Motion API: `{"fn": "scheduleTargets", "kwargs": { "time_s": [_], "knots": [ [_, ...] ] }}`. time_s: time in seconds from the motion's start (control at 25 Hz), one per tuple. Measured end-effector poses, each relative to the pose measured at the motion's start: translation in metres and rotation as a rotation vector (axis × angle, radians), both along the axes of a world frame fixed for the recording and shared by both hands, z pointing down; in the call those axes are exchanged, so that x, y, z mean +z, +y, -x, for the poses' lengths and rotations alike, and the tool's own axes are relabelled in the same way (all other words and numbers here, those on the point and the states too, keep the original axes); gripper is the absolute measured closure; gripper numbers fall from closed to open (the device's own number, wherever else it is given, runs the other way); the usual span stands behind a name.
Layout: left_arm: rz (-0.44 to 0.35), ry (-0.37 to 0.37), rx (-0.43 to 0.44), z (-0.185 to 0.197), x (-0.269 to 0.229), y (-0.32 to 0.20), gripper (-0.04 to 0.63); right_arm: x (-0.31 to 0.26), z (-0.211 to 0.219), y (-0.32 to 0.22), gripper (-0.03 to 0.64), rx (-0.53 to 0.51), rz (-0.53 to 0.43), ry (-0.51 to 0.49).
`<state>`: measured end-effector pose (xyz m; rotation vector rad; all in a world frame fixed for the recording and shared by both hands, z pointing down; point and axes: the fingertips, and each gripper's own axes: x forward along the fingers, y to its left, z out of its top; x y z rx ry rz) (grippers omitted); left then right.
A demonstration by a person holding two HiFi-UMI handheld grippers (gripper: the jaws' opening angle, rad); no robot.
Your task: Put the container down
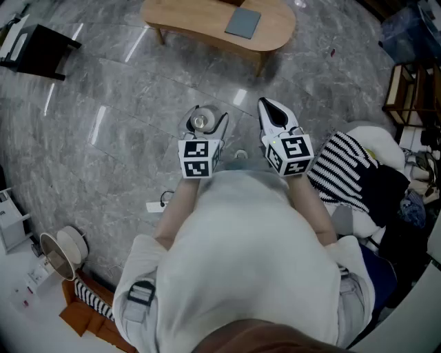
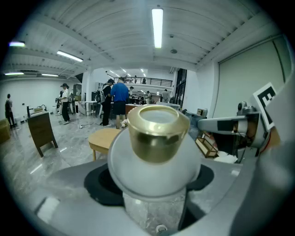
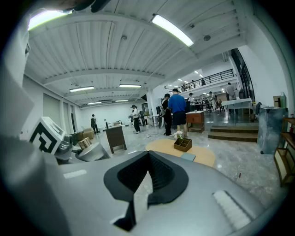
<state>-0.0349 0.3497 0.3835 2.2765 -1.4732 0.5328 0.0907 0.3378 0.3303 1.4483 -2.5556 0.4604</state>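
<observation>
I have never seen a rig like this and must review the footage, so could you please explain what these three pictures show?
There is no robot here. A person in a white shirt holds a hand-operated two-jaw gripper in each hand. The cubes with black-and-white squares are parts of those grippers. The head view looks down from a camera on the person's head. The other two views come from cameras riding on each gripper and looking along its jaws. The left gripper is closed on a round frosted container with a gold cap, held above the grey marble floor. The right gripper has its jaws together with nothing between them. Ahead stands a low light wooden table with a flat grey-blue item on it.
</observation>
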Motion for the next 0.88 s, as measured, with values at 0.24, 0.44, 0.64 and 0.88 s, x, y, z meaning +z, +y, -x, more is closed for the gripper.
{"fn": "scheduleTargets", "kwargs": {
  "time_s": [0.24, 0.44, 0.64, 0.88],
  "knots": [
    [-0.01, -0.011, 0.01, -0.01, -0.004, 0.019, 0.244, -0.009, 0.006, 0.019, 0.62, -0.036, -0.038, -0.009],
    [-0.026, -0.012, 0.005, -0.011, -0.01, 0.017, 0.244, -0.012, 0.009, 0.018, 0.62, -0.059, -0.055, 0.0],
    [-0.028, -0.015, -0.005, -0.016, -0.007, 0.012, 0.244, -0.011, 0.0, 0.012, 0.62, -0.059, -0.06, 0.0],
    [-0.015, -0.017, -0.016, -0.019, -0.006, 0.001, 0.244, -0.006, -0.011, -0.002, 0.618, -0.034, -0.025, -0.057]
  ]
}}
